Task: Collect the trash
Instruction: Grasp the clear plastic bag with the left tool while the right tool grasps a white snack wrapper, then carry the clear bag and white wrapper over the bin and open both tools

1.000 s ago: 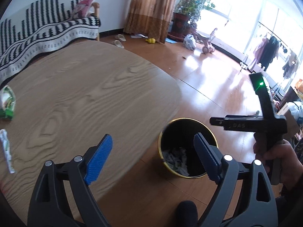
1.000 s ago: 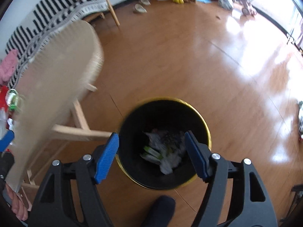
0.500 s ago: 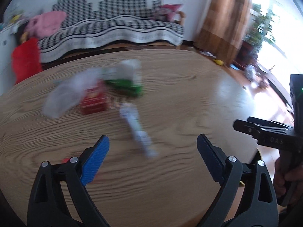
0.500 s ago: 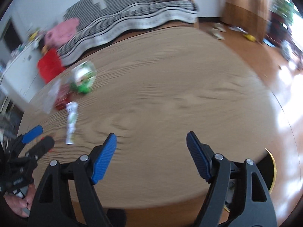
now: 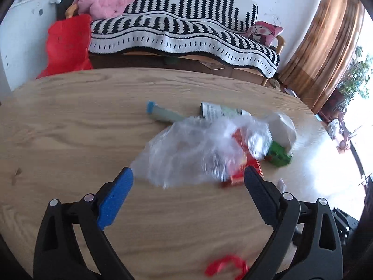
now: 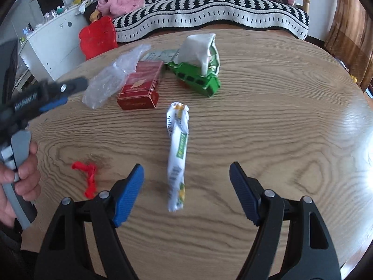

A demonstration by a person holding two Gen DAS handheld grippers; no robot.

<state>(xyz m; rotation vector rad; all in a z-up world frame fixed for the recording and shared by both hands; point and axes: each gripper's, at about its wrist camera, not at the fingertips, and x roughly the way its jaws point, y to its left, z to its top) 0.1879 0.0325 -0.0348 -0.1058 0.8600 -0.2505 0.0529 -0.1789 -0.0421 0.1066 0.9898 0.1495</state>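
Both grippers hang over a round wooden table (image 6: pixel 268 121) with trash scattered on it, and neither holds anything. The right gripper (image 6: pixel 186 193) is released, its blue pads spread wide with nothing pressed between them; a long white snack wrapper (image 6: pixel 177 154) with green and yellow print lies on the wood just ahead of it, its near end reaching in between the fingers without touching either pad. Taking that wrapper as the landmark, a red cigarette box (image 6: pixel 139 86) lies beyond its far end and slightly left, with a crumpled clear plastic bag (image 6: pixel 114 79) touching the box's left side. A green carton (image 6: pixel 198 79) with a white paper wad on top sits beyond the wrapper to the right, and a small twisted red scrap (image 6: pixel 87 175) lies to the wrapper's left, near the right gripper's left finger. The left gripper (image 5: pixel 187 191) is released too, its jaws empty and standing wide, and the clear plastic bag (image 5: pixel 186 151) lies just ahead of its tips in the left wrist view, blurred. A hand (image 6: pixel 21 175) grips the left gripper's grey handle at the left edge of the right wrist view. Behind the table stands a sofa under a black-and-white throw (image 5: pixel 186 35).
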